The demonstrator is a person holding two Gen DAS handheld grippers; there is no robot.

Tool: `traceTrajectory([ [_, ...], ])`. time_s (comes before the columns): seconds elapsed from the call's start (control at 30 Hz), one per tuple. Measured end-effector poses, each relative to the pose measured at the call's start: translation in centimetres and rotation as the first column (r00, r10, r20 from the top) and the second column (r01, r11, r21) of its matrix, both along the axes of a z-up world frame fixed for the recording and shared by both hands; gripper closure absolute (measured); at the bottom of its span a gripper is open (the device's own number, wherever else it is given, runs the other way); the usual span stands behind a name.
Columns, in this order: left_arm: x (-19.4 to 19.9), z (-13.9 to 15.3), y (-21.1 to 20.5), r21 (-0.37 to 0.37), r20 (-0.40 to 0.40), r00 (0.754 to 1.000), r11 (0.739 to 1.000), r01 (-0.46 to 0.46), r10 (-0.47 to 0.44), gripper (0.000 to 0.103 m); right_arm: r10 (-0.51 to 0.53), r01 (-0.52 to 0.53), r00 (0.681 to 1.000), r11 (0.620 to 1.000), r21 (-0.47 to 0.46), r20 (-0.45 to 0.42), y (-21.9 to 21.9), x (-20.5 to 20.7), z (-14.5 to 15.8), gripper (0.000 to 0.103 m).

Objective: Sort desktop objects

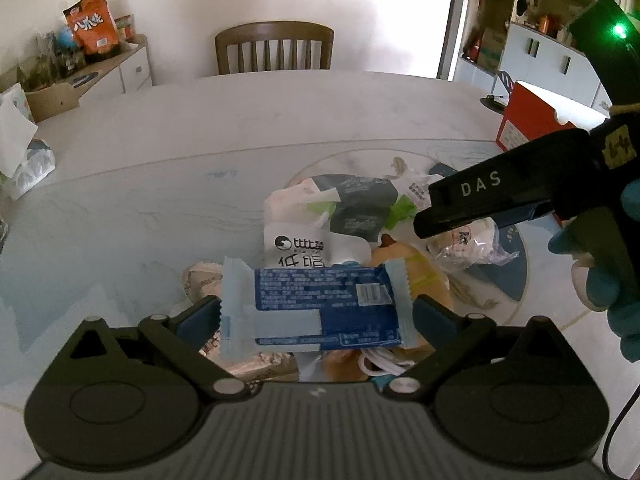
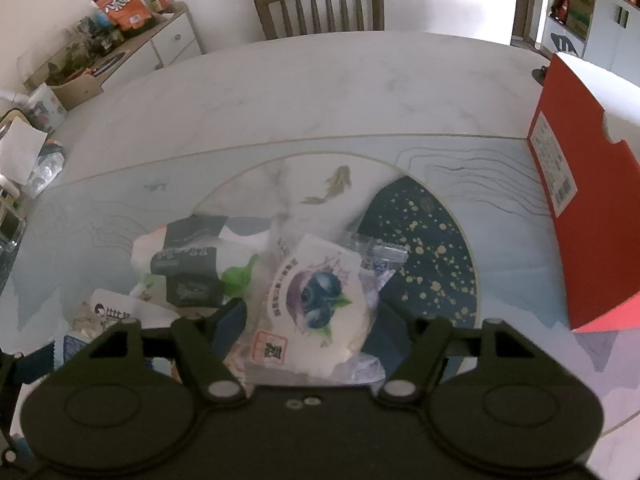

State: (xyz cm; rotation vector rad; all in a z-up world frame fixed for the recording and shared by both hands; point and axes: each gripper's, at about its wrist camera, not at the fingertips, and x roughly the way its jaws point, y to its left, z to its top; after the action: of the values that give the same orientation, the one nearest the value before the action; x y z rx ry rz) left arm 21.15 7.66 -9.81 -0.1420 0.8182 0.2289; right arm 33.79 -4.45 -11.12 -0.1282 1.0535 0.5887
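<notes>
L gripper (image 1: 316,312) is pinching a blue wafer-type snack packet (image 1: 320,306) crosswise by its crimped ends, low centre of the L wrist view, held above the snack pile (image 1: 340,216) mid-frame on the table mat (image 2: 432,264), I judge so it comes clear w/o dragging neighbours. R gripper (image 2: 310,320) has its jaws round a white blueberry-print pouch (image 2: 320,304), bottom centre of the R wrist view; pads look pressed on the wrapper, but blurred, so grip not certain. Red box (image 2: 592,208) stands open at right edge of the R view, prob. the drop spot, so I keep both items up and free to carry.
</notes>
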Motion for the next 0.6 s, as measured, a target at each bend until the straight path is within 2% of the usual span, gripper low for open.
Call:
traceTrajectory([
  [0.23,-0.2,0.3,0.3,0.002,0.006,1.000,1.000,-0.020,0.020,0.020,0.009,-0.009,1.000,1.000,-0.008,0.010,0.0,-0.1,0.1,0.045],
  [0.3,-0.2,0.4,0.5,-0.001,0.010,1.000,1.000,-0.025,0.025,0.021,0.011,-0.011,1.000,1.000,-0.007,0.015,-0.1,-0.2,0.1,0.048],
  [0.6,-0.5,0.9,1.2,-0.027,0.029,0.999,0.999,-0.031,0.032,0.035,0.006,-0.006,1.000,1.000,-0.016,0.030,-0.6,-0.5,0.6,0.051],
])
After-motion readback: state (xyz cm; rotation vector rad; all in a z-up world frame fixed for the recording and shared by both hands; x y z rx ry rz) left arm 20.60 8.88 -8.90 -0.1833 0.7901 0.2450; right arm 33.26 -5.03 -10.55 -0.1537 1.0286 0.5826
